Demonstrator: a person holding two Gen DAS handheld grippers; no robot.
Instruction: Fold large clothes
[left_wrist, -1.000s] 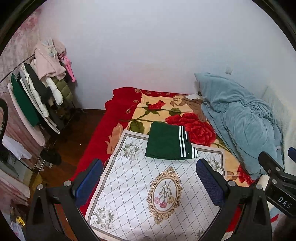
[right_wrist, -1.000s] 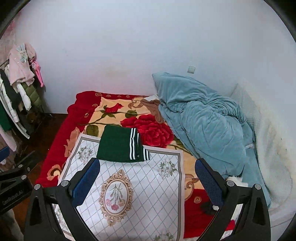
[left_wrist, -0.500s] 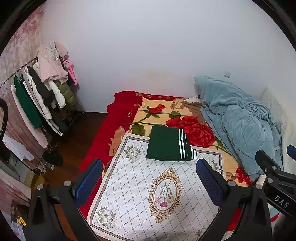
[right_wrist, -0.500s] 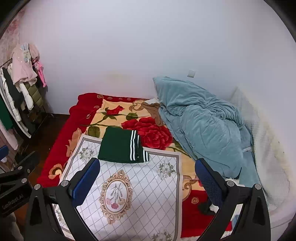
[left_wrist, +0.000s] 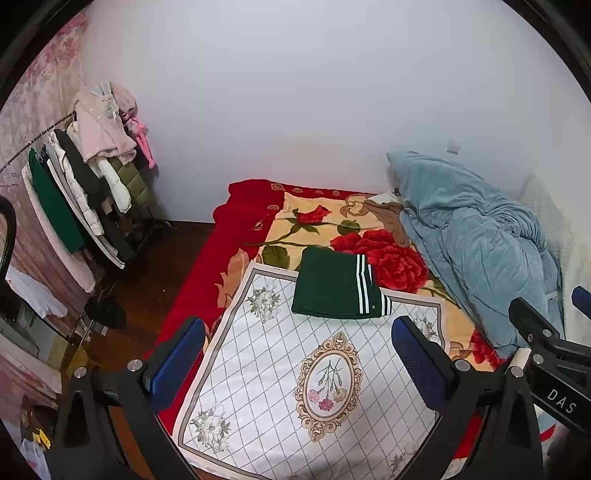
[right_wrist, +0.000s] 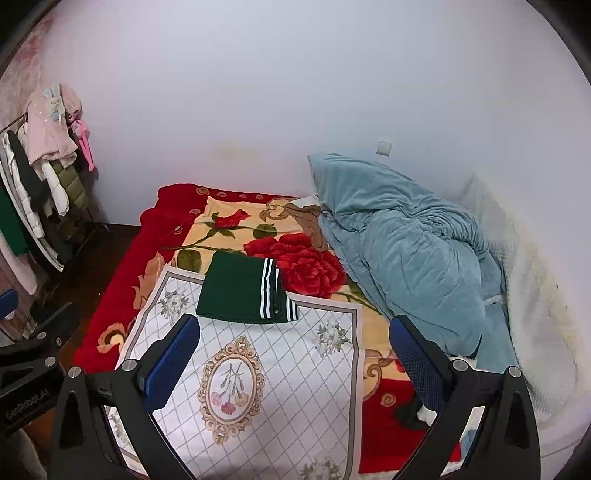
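Left claw (left_wrist: 297, 354) and right claw (right_wrist: 293, 350) both wide, empty, held above the bed. Folded dark-green garment with white stripes (left_wrist: 338, 288) lies ahead on the white floral-patterned cloth (left_wrist: 295, 369), far edge, well apart. Right claw looks slightly nearer.

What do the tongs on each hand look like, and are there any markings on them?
Both tongs, left and right, have black angular frames, silver bolts and blue textured pads. White lettering shows on their bodies: "DAS" on the right one, "GenRobot.AI" on the left. No sleeves or cables are visible.
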